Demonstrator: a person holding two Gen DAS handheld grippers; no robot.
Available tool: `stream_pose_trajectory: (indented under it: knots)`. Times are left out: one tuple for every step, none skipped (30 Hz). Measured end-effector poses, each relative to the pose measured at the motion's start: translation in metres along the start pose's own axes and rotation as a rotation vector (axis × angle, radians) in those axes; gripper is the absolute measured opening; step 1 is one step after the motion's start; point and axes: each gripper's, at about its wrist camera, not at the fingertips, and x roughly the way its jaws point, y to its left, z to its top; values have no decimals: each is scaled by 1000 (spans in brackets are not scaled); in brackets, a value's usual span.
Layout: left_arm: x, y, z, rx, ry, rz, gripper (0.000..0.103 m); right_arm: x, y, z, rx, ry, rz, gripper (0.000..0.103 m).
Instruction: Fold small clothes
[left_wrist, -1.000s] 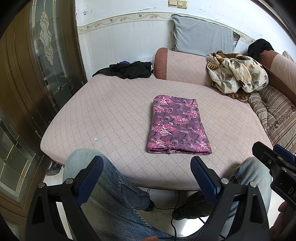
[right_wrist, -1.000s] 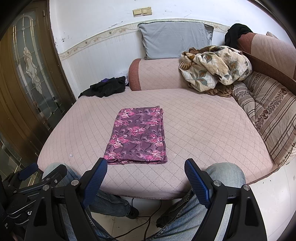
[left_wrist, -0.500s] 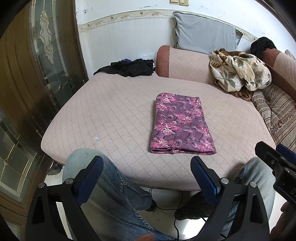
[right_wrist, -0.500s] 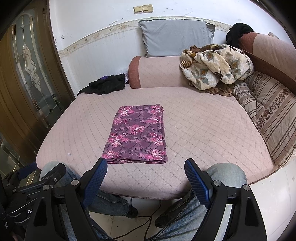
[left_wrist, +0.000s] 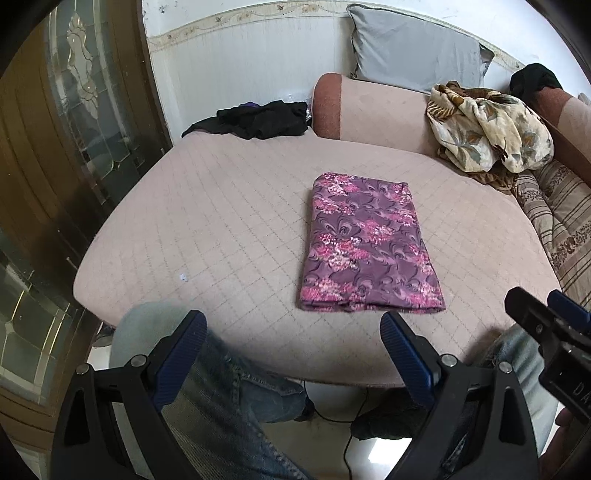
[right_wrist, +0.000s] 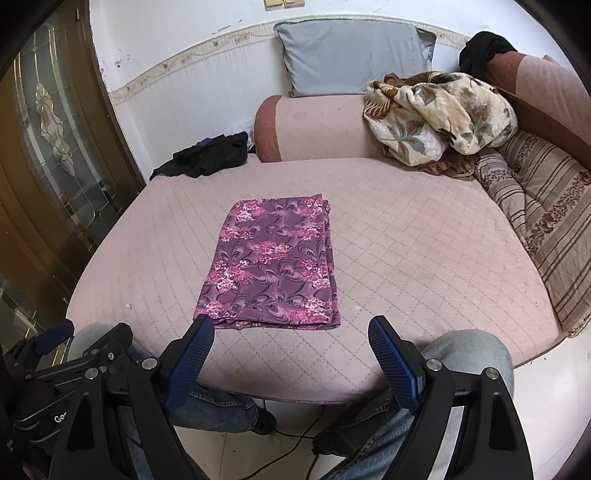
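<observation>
Left jaws: the left gripper (left_wrist: 291, 332) stands spread wide with nothing between its blue ribbed pads (left_wrist: 404, 360), held over the person's denim-clad knees (left_wrist: 221, 391), short of the cushion's front edge.
Right jaws: the right gripper (right_wrist: 291, 341) is likewise released and empty, its left pad tip just at the near corner of the cloth in this view; whether it touches, I cannot tell.
Garment: the purple cloth with pink floral print (right_wrist: 273, 264) lies as a flat, layered rectangle near the middle front of the quilted pink sofa cushion (right_wrist: 424, 258).
Done: this piece looks already folded, edges roughly squared.
Left: possibly one more fold or setting it aside; the crumpled black clothes (right_wrist: 207, 155) at the far left corner appear unfolded.
</observation>
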Motion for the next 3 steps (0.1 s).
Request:
stream_pose_trajectory:
  knots:
    - [2,0,3,-2,-17,-5,94,5,-1,2,0,3,3,89]
    - [6,-2,8,8,-43,7,94,13,-3,6,1,10,13,89]
    - [13,-3,14,24,-70,23,94,21,-7,10,3,15,38,89]
